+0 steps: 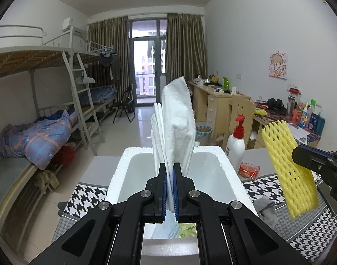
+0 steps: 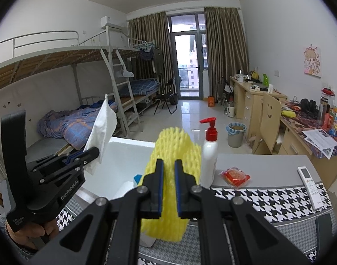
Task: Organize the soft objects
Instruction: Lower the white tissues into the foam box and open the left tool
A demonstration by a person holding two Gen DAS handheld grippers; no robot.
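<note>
The task looked midway: both soft items were lifted but not yet stowed. On the left, the left gripper (image 1: 170,190) was clamped on folded white tissue sheets (image 1: 177,119), held upright over the white foam box (image 1: 223,154). The box already held a blue cloth and a yellowish packet, low and partly hidden. To the right, the right gripper (image 2: 168,190) pinched a yellow foam net sleeve (image 2: 175,154) above the table.
</note>
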